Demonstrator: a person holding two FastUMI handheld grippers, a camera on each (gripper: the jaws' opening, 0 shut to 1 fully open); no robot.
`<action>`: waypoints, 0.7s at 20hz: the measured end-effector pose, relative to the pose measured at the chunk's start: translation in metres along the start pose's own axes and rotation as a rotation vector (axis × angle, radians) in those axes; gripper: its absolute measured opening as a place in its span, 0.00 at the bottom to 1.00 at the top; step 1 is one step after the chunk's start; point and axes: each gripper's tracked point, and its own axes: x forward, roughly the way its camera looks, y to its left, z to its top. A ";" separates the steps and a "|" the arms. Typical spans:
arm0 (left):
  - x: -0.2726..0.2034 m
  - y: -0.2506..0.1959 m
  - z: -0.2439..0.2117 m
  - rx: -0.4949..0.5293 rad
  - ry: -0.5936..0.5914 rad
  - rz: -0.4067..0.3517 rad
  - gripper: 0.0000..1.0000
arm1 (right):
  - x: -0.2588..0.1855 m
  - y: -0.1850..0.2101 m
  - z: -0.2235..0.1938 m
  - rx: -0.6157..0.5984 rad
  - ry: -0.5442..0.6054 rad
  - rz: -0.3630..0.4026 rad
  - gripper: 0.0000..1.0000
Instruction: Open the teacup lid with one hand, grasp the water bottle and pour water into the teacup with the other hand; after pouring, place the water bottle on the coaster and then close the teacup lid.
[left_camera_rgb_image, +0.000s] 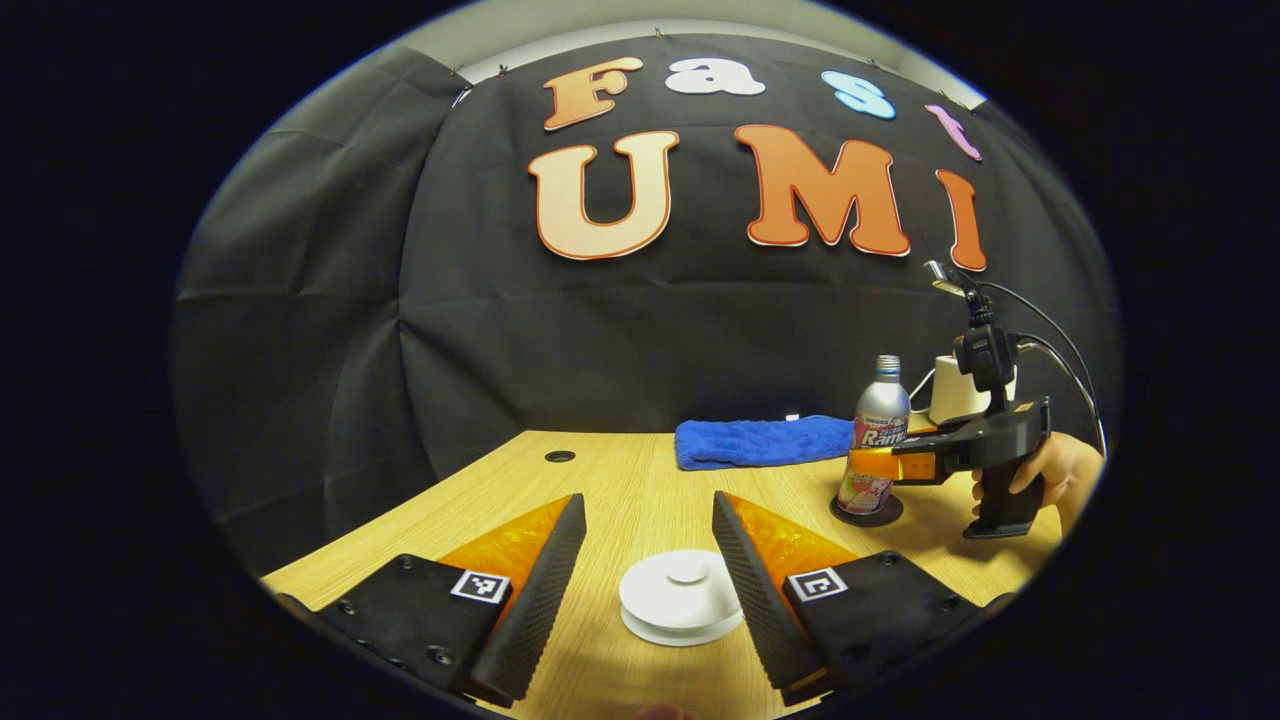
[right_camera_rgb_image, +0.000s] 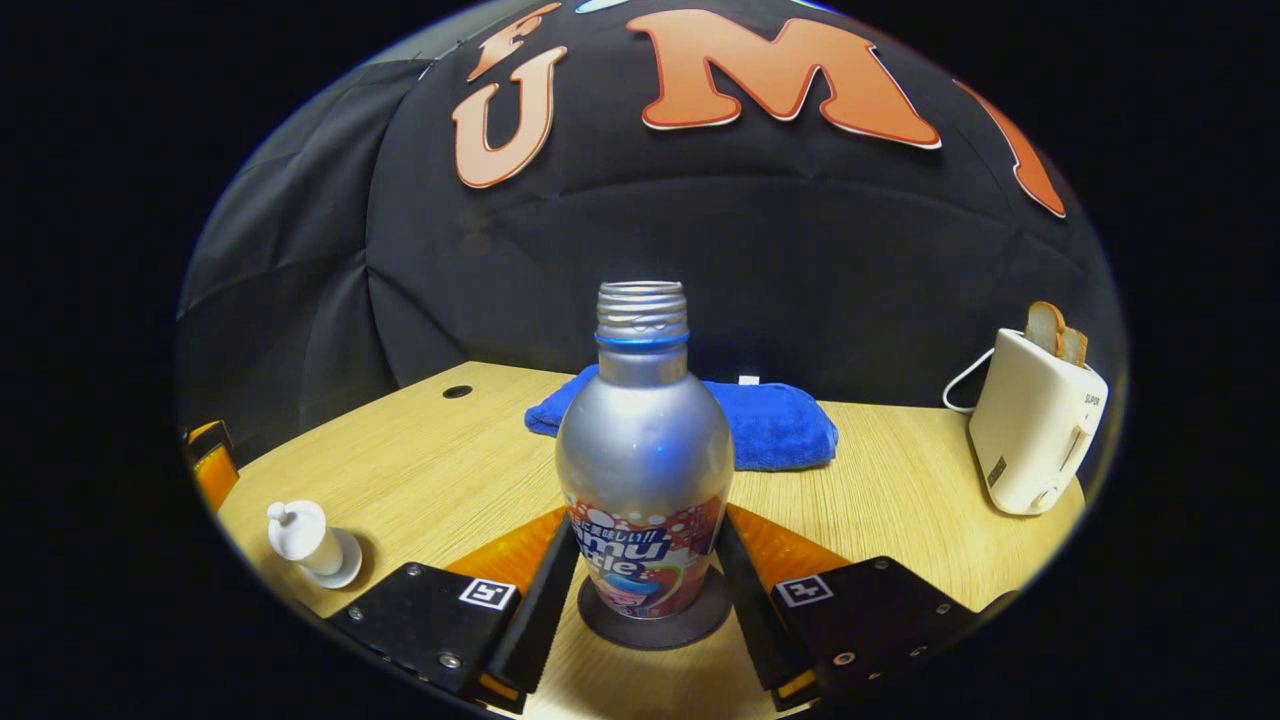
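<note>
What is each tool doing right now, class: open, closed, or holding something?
Left tool: open, fingers either side of the white teacup lid, not touching it.
Right tool: closed on the water bottle, which stands on the coaster.

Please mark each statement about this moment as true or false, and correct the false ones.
1. The water bottle stands upright on the dark coaster. True.
2. The bottle has its cap on. False: its threaded neck is open, no cap.
3. The teacup lid lies between the fingers of the left gripper, which do not press on it. True.
4. The blue towel lies in front of the bottle, near the table edge. False: it lies behind the bottle, toward the booth wall.
5. The toaster holds bread slices. True.
6. The right gripper is far from the bottle. False: its fingers flank the bottle's lower body.
</note>
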 end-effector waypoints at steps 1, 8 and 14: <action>0.000 -0.001 0.002 -0.003 -0.001 0.000 0.86 | -0.001 0.000 0.001 0.006 0.010 -0.003 0.80; -0.002 -0.007 0.013 -0.023 -0.024 -0.003 0.86 | -0.037 -0.003 0.019 0.006 0.005 0.008 0.94; -0.001 -0.017 0.030 -0.035 -0.048 -0.010 0.86 | -0.093 -0.003 0.041 -0.035 -0.083 0.007 0.98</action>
